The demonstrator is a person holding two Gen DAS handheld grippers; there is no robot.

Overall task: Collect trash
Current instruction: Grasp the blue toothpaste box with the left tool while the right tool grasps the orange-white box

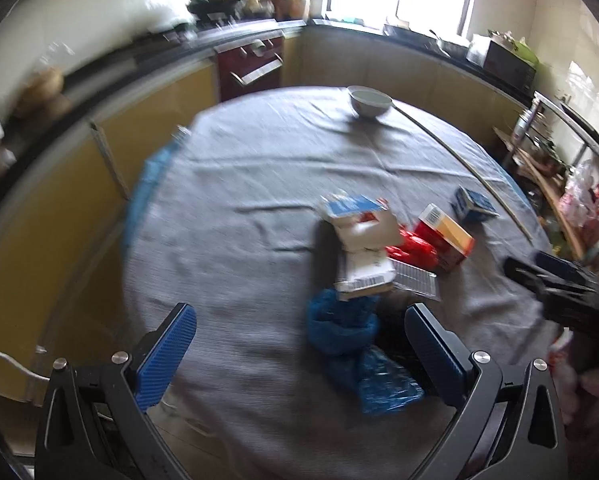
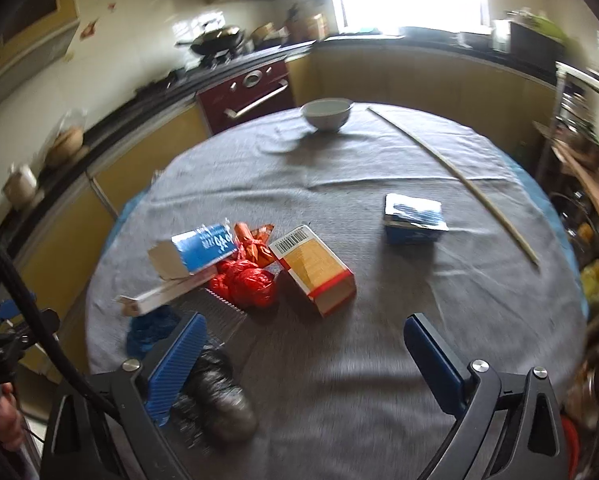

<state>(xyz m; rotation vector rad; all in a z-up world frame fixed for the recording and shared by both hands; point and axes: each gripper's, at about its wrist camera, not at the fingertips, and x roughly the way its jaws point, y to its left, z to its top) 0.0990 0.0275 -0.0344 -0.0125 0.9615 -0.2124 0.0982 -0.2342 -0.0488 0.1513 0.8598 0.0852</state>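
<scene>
Trash lies on a round table with a grey cloth. A blue-and-white carton leans over crumpled red plastic. An orange-and-red box lies beside them. A small blue box sits apart. Crumpled blue plastic and a black bag lie near the table's front. My left gripper is open above the cloth, the blue plastic between its fingers. My right gripper is open and empty, also showing at the right edge of the left wrist view.
A white bowl stands at the table's far side. A long thin stick lies along the right part of the cloth. Kitchen counters, a red oven and a cluttered rack surround the table.
</scene>
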